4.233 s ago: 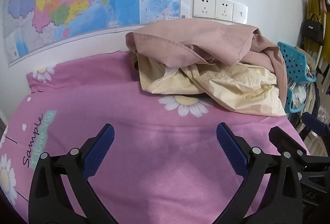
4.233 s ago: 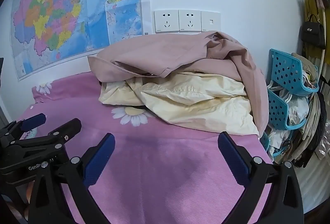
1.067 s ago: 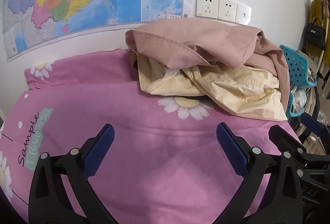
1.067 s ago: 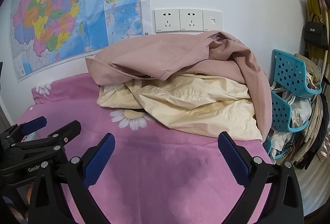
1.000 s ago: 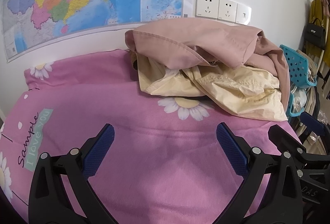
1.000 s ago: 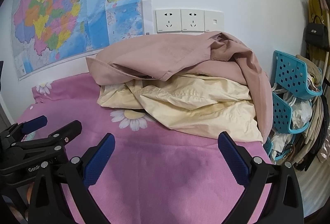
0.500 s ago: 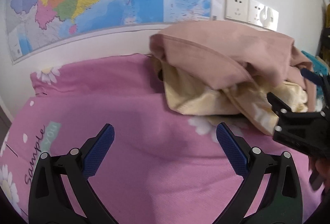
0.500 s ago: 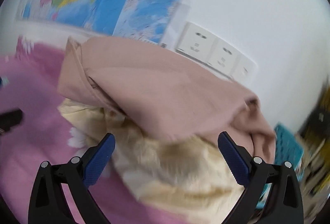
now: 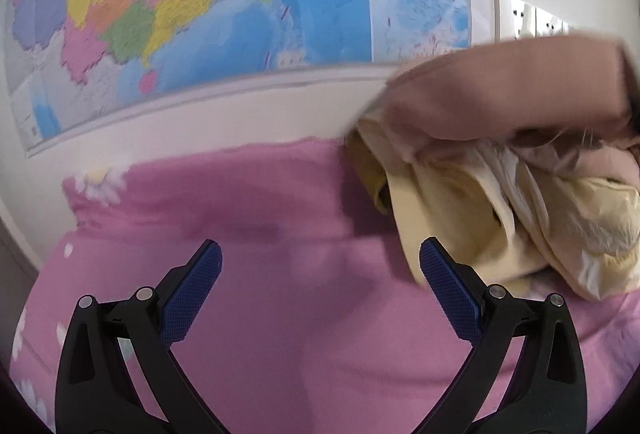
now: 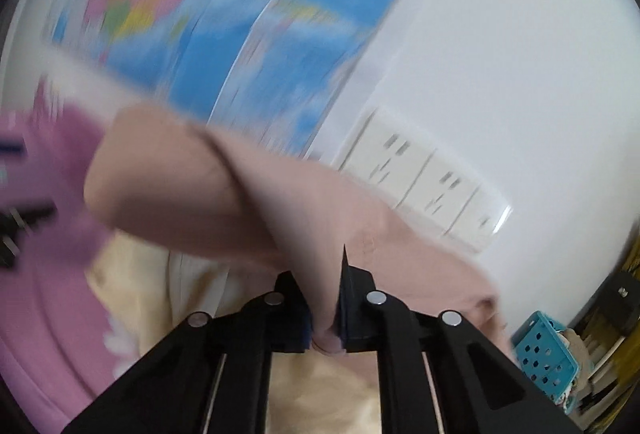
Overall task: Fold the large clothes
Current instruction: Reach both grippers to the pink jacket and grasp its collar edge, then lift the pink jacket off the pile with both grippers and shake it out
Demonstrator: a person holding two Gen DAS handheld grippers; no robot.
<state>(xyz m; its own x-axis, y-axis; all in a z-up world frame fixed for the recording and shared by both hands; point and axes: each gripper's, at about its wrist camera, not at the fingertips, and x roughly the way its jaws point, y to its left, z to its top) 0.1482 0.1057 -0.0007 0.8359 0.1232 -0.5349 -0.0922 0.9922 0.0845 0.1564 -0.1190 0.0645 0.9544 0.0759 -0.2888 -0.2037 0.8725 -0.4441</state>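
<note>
A dusty-pink garment (image 9: 508, 90) lies on top of a pale yellow garment (image 9: 520, 218) at the back right of the pink bedsheet (image 9: 280, 234). My left gripper (image 9: 320, 270) is open and empty above the sheet, its right finger close to the yellow garment's edge. In the blurred right wrist view my right gripper (image 10: 325, 298) is shut on a fold of the pink garment (image 10: 224, 194), with the yellow garment (image 10: 132, 274) below it.
A wall map (image 9: 200, 14) and white wall sockets (image 10: 424, 186) are behind the bed. A turquoise perforated basket (image 10: 544, 350) stands at the bed's right side. The sheet has daisy prints (image 9: 100, 182).
My right gripper has moved forward onto the pile and closed on the pink garment. My left gripper has moved forward and turned left, closer to the clothes.
</note>
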